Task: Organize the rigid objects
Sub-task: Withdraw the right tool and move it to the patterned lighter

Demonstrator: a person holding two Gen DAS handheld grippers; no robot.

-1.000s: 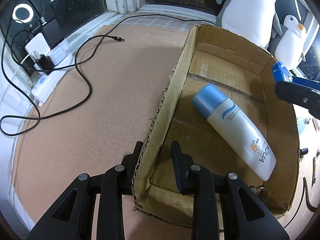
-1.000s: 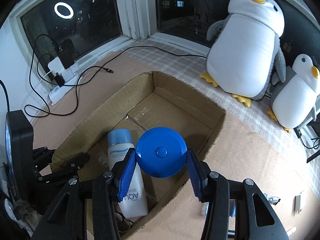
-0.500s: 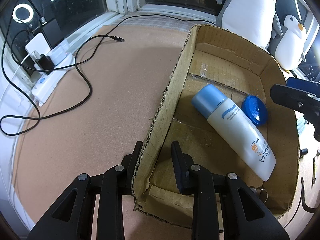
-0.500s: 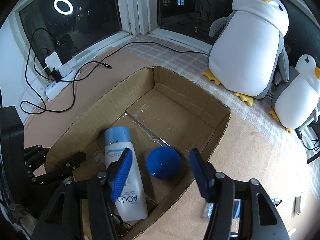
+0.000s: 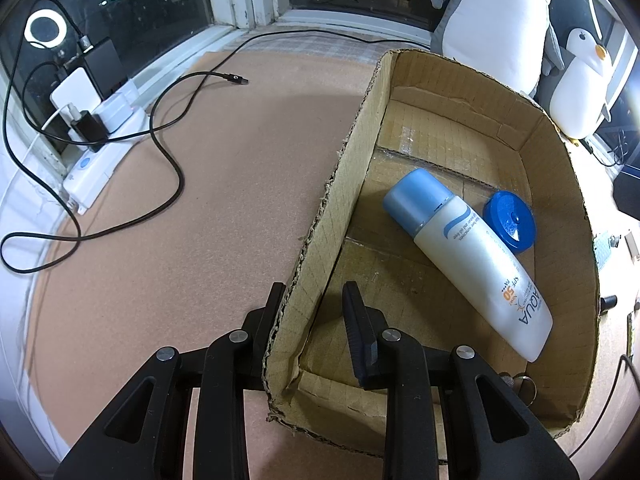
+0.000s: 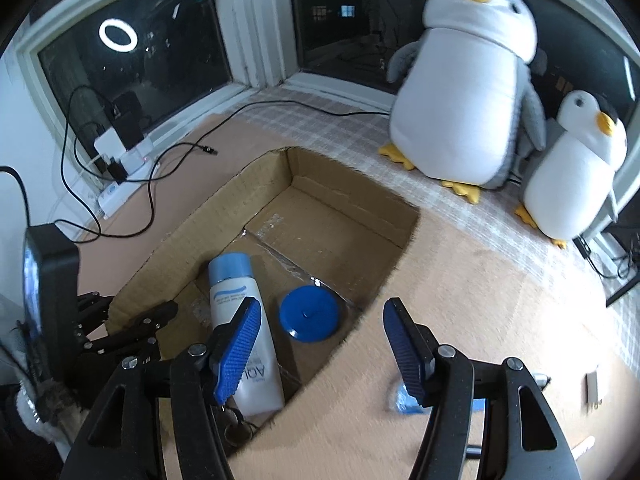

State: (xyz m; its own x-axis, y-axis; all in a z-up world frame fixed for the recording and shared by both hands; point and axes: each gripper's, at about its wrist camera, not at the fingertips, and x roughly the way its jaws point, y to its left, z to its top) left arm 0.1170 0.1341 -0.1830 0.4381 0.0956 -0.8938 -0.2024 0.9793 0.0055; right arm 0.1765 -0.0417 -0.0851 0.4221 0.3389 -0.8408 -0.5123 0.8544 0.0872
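While the left gripper (image 5: 316, 312) straddles the near-left wall of the box (image 5: 568, 216), one finger outside and one inside, the card sits between them, so it reads as clamped on the box wall to steady it, same as 1 s ago. Inside, left-wrist view: 1 white bottle (image 5: 468, 256) w/ pale blue cap lying flat on the floor, and 1 blue disc (image 5: 510, 222) just beside it, toward the far-right wall. That disc is the change: 1 s ago it was up in the right claw above the box; half a sec ago already down on the box floor. Some keys (image 5: 520, 384) peek out at the near-right corner, count unclear. Outside: 1 black cable (image 5: 176, 168), 1 power strip (image 5: 96, 168), 2 plush penguins (image 5: 500, 16). Right-wrist view: right gripper (image 6: 320, 340) is spread wide and empty, hanging above the box's near-right rim; it has let go and pulled back. Bottle (image 6: 240, 320) and disc (image 6: 310, 314) lie side by side, apart by a sliver. So 2 rigid items boxed, plus keys (image 6: 236, 432). A blurred bluish thing (image 6: 404, 400) lies on the mat behind the right finger; likely the next pick, but can't tell what it is.
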